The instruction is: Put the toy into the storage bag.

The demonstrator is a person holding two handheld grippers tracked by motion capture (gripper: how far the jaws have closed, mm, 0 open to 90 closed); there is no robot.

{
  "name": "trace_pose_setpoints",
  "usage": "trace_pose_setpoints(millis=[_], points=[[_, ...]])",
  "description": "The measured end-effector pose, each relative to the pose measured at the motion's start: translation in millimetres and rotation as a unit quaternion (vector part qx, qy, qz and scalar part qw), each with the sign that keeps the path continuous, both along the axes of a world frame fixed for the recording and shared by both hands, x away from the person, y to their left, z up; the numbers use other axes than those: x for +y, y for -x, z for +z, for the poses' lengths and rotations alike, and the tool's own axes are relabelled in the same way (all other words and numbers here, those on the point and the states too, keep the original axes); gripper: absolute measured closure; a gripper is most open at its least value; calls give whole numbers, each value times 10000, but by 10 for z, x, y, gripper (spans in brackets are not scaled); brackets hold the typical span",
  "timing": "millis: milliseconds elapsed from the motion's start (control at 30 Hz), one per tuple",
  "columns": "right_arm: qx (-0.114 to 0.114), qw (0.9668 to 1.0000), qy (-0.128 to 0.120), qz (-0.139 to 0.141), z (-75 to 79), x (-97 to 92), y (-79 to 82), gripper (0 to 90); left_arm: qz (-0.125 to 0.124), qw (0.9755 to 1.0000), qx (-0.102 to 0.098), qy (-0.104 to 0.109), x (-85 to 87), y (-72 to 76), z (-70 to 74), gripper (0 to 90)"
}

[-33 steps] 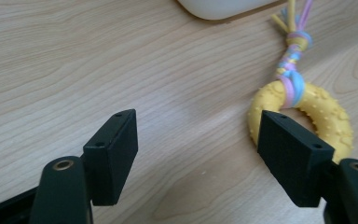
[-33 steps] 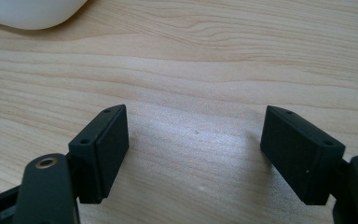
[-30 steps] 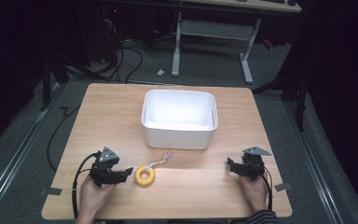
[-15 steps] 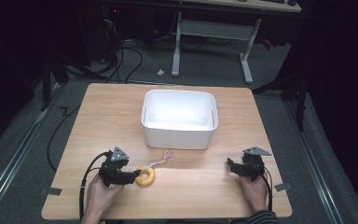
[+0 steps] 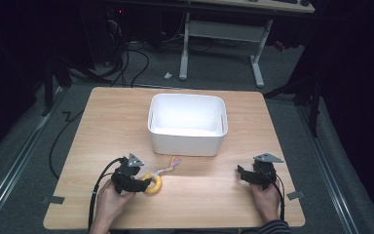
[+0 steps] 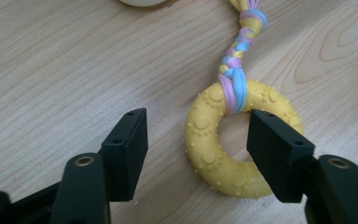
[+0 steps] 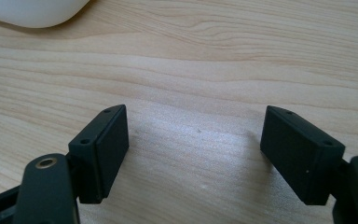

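The left gripper (image 6: 193, 154) is set low over the table (image 5: 102, 126), with a yellow ring toy (image 6: 230, 144) partly between its jaws. One jaw stands outside the ring on bare wood; the other sits over the ring's far side, so one side of the ring lies in the gap. The jaws have just been closing, yet a clear space is seen between the pads and the rubber, so nothing is clamped. The placement is judged to be a straddle of one side of the ring, chosen so that the ring can be pinched across its thickness.

The ring lies flat near the front edge of the table, in front of the white bin (image 5: 187, 125) and well apart from it. A braided cord (image 6: 240, 56) is knotted to the ring and trails toward the bin; it is left outside the jaws.

The right gripper (image 7: 193, 154) is held over bare wood at the front right, jaws wide apart and empty, probably parked while the left one works.

Count: one ring toy, one cord, one bin, two grippers, two hands (image 5: 108, 204). The bin appears empty.
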State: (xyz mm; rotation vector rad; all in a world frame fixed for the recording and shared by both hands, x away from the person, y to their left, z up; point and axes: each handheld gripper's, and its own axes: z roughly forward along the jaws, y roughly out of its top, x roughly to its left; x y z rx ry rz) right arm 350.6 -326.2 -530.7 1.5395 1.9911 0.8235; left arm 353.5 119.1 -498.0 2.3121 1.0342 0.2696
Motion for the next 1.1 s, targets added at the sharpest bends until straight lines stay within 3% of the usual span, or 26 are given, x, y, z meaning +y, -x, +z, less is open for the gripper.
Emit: trace_pose_setpoints(millis=[100, 400, 433, 600, 1100], points=[[0, 10000, 2, 6, 0, -1, 0, 235, -18, 9999, 67, -132, -33, -7, -8, 446], [2, 10000, -1, 3, 0, 0, 1, 235, 25, 9996, 181, -233, -92, -42, -41, 523], [-2, 10000, 1, 2, -1, 0, 0, 235, 45, 9992, 173, -355, -116, -41, -56, 539], [-2, 10000, 7, 8, 0, -1, 0, 235, -17, 9990, 278, -345, -131, -60, -84, 575], [-2, 10000, 5, 9, 0, -1, 1, 235, -53, 9991, 257, -329, -141, -48, -80, 651]])
